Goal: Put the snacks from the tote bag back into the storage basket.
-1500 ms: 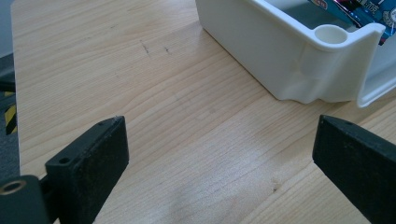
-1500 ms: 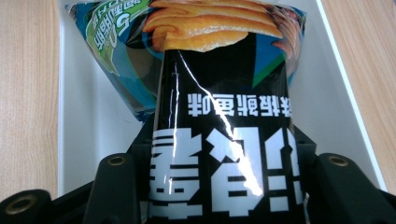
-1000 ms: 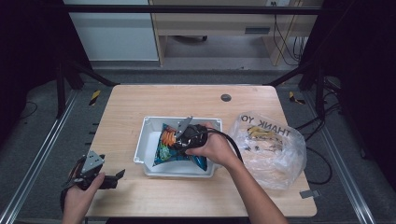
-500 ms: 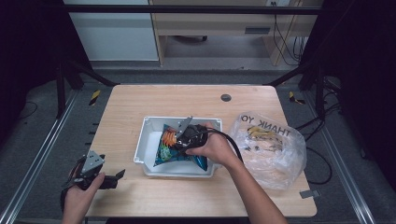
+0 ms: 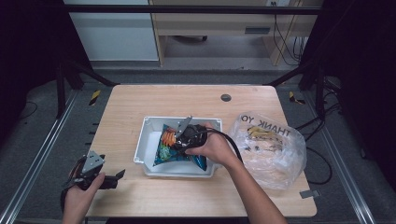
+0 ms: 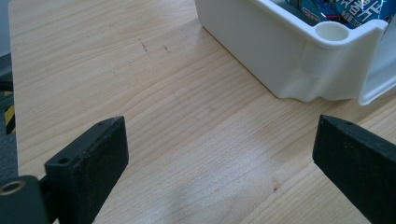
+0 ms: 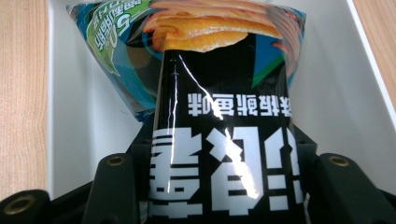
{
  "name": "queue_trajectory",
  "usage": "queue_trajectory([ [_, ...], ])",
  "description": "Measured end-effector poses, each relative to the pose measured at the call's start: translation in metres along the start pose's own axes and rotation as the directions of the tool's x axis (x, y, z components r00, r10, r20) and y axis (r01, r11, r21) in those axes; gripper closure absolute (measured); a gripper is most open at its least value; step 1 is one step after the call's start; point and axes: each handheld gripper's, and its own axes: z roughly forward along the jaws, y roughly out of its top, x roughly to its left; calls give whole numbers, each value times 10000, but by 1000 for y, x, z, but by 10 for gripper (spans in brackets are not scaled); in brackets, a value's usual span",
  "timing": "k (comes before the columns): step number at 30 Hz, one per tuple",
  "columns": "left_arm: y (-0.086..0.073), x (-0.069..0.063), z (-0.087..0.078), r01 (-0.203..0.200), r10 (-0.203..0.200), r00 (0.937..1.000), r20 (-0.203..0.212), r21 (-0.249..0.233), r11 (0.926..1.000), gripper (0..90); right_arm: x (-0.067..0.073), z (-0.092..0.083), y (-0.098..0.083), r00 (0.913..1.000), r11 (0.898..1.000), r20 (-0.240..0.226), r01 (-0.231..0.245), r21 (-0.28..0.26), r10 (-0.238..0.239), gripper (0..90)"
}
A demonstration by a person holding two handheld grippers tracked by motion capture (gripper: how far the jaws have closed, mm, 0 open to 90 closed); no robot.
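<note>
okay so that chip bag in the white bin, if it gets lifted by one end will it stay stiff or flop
The chip bag looks like thin glossy film, so probably floppy and a bit slippery. It seems puffy, likely light for its size. The right gripper pinches it, so contents may crush.

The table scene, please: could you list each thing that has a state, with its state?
Left tongs: open, empty, low over the bare wood.
Right tongs: shut on the snack bag.
Snack bag: sealed, gripped, inside the tub.
White tub: upright on the table, holding the bag.
Plastic bag: crumpled, lying on the table beside the tub.
</note>
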Motion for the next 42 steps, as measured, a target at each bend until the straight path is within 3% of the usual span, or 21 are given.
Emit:
queue_trajectory([
  [26, 0, -2, 1, -140, 140, 9999, -51, 75, 9999, 30, -2, 3, -1, 9999, 9999, -18, -157, 39, 157, 431],
  [42, 1, -2, 0, -118, 118, 9999, -112, 35, 9999, 31, -2, 1, 0, 9990, 9995, 304, -322, 27, 321, 336],
])
